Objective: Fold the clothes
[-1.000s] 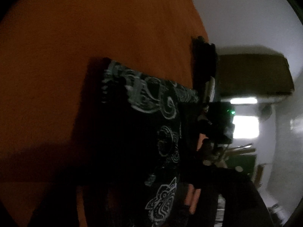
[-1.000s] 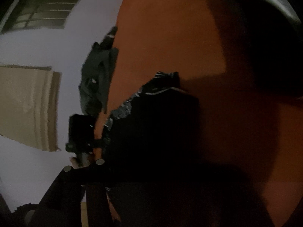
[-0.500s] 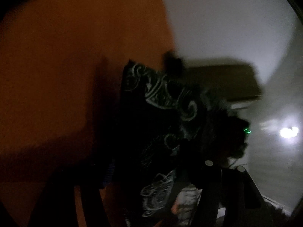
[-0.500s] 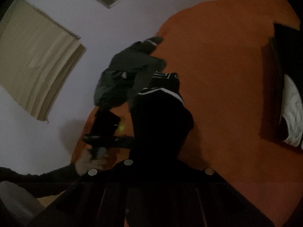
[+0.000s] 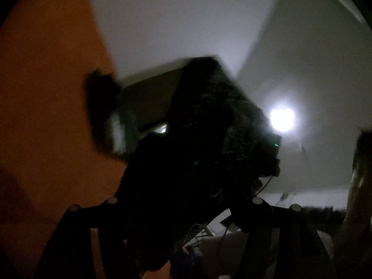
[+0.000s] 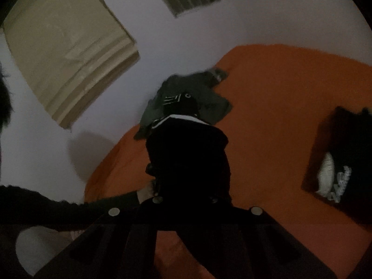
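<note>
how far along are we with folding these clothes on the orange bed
Done, it seems: one dark folded garment lies flat at the right of the orange bed. In hand: both grippers hold a black patterned garment lifted off the bed, the right gripper and left gripper each with jaws closed on it. Left: that piece needs laying down, and a crumpled grey garment waits unfolded near the wall.

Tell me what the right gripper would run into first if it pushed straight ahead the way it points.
The black garment already bunched between the right gripper fingers. Beyond it, likely the crumpled grey garment on the orange bedspread, though depth is unclear.
</note>
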The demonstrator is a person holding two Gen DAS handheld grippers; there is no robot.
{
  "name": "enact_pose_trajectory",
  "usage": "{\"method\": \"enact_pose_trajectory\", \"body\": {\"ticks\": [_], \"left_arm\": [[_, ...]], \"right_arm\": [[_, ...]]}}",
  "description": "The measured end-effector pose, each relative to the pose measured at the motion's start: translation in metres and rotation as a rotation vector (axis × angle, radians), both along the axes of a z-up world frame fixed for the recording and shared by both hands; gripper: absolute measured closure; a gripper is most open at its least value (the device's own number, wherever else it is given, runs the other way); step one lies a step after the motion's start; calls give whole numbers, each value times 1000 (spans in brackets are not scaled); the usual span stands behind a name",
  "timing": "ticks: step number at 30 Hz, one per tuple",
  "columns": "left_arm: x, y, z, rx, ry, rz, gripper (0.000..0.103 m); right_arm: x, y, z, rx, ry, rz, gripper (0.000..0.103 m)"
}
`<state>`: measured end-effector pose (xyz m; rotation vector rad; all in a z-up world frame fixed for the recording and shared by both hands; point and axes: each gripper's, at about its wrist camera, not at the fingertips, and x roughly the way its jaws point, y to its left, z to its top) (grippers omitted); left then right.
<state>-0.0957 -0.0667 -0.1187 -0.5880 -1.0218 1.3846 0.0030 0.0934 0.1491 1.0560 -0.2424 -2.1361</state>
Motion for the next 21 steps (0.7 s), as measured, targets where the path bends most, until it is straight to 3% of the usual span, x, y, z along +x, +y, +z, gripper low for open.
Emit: {"method": "enact_pose_trajectory", "body": {"ticks": [2,4,6,9,13,21], "left_arm": [[5,18,21,17,75,28,39],[10,32,38,29,104,43,51],[13,53,54,21,117,39,53],[11,74,73,-26,145,1,53],[-3,140,90,-112,145,-69,53],[-53,284,56,-183,36,-168,53]], "right_arm": [[13,22,14,-15,29,-36,97],[26,47,25,-39,57,-77,97],[40,82,28,-71,73,-129,97],[63,139,26,-116,84,-199,97],[90,224,16,-169,90,-283,97],[86,389,-9,-164,75,-366,97]]}}
